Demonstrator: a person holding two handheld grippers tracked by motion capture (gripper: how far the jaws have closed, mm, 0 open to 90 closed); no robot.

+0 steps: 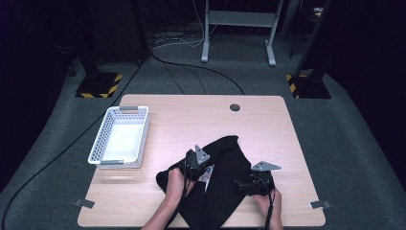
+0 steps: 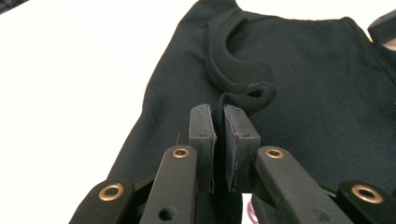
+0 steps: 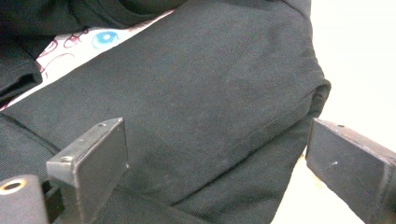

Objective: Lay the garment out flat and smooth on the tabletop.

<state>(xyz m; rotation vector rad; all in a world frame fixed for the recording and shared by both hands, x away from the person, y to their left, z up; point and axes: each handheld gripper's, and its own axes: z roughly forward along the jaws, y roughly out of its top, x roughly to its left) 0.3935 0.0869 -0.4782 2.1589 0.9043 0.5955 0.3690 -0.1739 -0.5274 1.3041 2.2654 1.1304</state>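
- The black T-shirt [image 2: 299, 93] is pinched at its collar [image 2: 243, 95] by the left gripper [image 2: 219, 135]: the two pads are pressed almost together, with a bunched fold of the ribbed neckband between them and curling over their tips.
- The right gripper [image 3: 215, 163] has its jaws spread wide, one pad on each side of a folded edge of the shirt, pressing on nothing; the cloth lies flat between them.
- In the high view the T-shirt [image 1: 225, 177] lies on the near half of the wooden table [image 1: 182, 115], partly folded, its lower part running off toward the near edge between the person's hands.
- A pale printed patch [image 3: 88, 44] with a blue mark peeks out between the dark layers.
- A white basket [image 1: 101, 139] stands well apart at the left of the table.
- Risks, as I judge them: the hold is on a thin roll of neckband near the pad tips, so a quick lift or sideways pull could let it slip out.
- Pulling the collar while the right gripper holds nothing could drag the whole shirt and undo the fold.
- The part overhanging the near edge could slide the garment off the table.
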